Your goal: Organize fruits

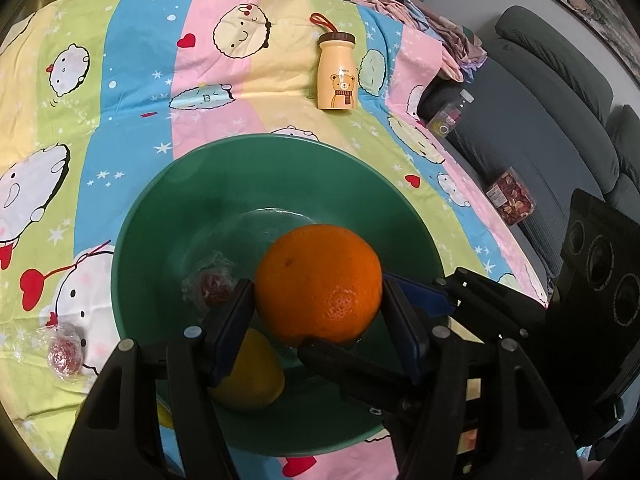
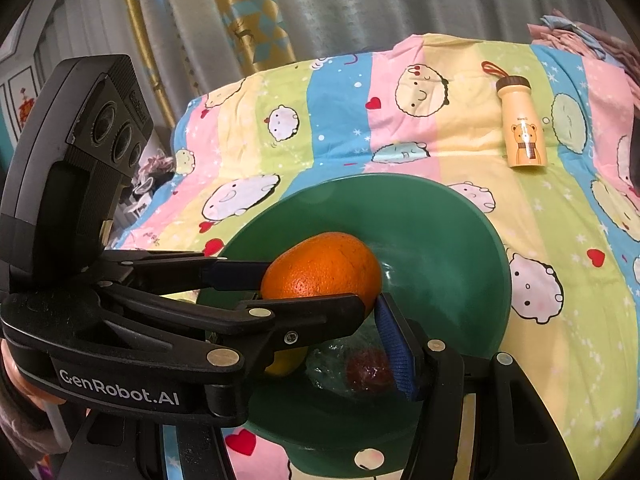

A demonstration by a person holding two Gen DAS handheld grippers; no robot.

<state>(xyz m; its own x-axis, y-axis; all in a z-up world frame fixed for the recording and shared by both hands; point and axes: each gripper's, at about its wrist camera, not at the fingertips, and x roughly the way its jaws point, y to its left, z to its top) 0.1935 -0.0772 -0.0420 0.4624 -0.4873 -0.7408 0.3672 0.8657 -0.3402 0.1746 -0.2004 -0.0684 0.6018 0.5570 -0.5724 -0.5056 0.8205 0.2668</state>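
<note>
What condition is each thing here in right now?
orange: held over green bowl.
left gripper: shut on orange.
right gripper: shut on orange.
green bowl: upright, holding yellow fruit and wrapped red item.
loose wrapped item: on the cloth, outside the bowl.
bear bottle: cap on.

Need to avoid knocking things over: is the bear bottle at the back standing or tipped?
Tipped: the bear bottle lies on its side on the cartoon sheet, brown cap pointing away from the green bowl.

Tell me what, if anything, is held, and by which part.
The orange, over the green bowl: the left hand-held gripper clamps its opposite sides. The right hand-held gripper has a pad against it; whether it grips cannot be told.
</note>
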